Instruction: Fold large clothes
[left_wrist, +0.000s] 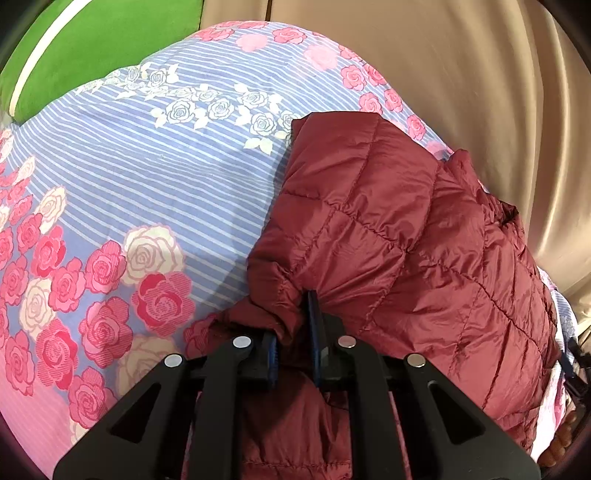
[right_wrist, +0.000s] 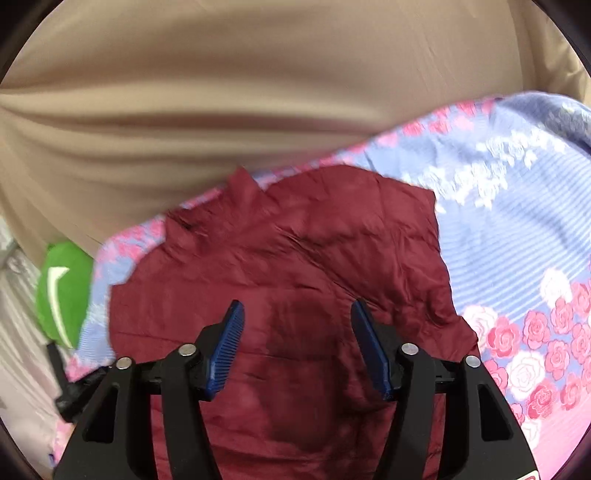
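A dark red quilted puffer jacket (left_wrist: 406, 240) lies on a bed covered by a blue striped sheet with pink and white roses (left_wrist: 147, 184). My left gripper (left_wrist: 293, 317) is shut on a bunched fold of the jacket's near edge, the fabric pinched between its blue pads. In the right wrist view the same jacket (right_wrist: 295, 240) spreads out below my right gripper (right_wrist: 297, 314). Its blue pads stand wide apart above the fabric, with nothing pinched between them. That view is blurred.
A green cushion with a white stripe (left_wrist: 74, 48) sits at the bed's far left corner and appears again as the green cushion (right_wrist: 62, 291). A tan curtain (right_wrist: 258, 92) hangs behind the bed's far edge.
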